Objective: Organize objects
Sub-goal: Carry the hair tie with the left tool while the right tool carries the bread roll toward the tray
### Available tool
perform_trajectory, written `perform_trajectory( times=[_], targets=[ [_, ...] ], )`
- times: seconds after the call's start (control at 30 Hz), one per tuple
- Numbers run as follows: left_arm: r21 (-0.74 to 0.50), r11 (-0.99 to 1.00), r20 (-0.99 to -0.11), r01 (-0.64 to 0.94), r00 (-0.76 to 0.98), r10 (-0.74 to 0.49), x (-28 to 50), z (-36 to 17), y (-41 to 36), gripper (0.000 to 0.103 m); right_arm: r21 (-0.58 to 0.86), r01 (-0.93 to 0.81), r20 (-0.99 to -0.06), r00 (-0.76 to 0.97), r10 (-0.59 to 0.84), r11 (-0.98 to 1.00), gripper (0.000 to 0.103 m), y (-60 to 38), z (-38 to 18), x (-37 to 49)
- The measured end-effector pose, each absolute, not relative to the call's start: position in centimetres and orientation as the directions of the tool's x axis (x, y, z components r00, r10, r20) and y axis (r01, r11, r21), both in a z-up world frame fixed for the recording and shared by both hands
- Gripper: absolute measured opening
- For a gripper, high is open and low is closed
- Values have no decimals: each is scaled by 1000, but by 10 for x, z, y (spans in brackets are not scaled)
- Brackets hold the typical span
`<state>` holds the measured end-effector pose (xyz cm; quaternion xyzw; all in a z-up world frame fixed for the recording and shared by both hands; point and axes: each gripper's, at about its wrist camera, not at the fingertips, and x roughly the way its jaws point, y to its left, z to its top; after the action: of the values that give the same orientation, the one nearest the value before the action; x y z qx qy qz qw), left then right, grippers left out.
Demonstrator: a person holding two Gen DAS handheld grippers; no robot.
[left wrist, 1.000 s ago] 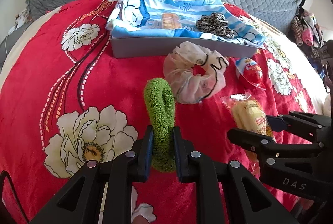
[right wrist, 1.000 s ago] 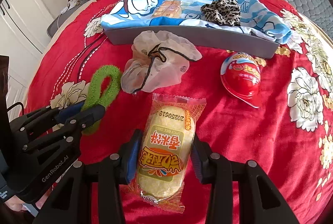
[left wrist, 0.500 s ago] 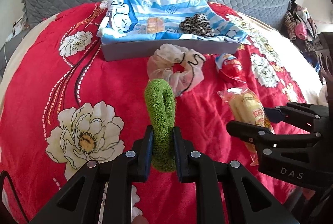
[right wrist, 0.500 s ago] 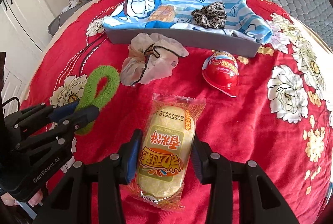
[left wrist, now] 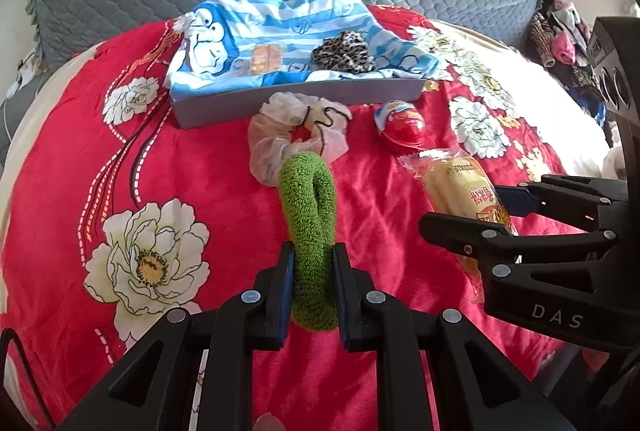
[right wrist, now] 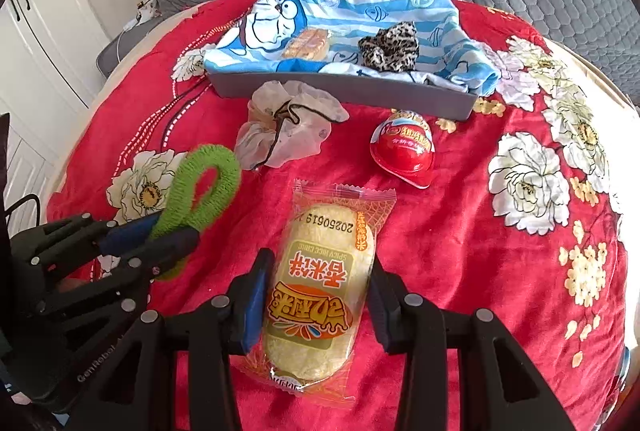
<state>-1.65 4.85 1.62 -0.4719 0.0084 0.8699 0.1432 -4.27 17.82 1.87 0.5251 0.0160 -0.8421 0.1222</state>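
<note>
Lifting: left fingers [left wrist: 312, 287] clamp green scrunchie [left wrist: 310, 215], right fingers [right wrist: 316, 295] clamp rice cracker [right wrist: 320, 287], both higher.

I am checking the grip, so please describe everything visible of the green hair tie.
The green hair tie is a fuzzy, terry-like fabric loop, pinched flat near its lower end between the shut fingers of the left gripper. Its free end sticks forward as an open oval. It hangs above the red blanket, touching only the pads.

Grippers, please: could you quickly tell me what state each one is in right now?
Left gripper: closed on the green scrunchie, held off the bedspread.
Right gripper: closed on the rice cracker packet.
</note>
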Motion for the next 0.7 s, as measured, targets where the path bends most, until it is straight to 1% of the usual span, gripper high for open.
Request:
perform_trajectory(
  times=[0.7],
  targets=[
    [-86, -969, -800, -231, -564, 206, -14, 42, 62, 18, 94, 236, -848, -490, -202, -967, 43, 190, 52, -22]
  ],
)
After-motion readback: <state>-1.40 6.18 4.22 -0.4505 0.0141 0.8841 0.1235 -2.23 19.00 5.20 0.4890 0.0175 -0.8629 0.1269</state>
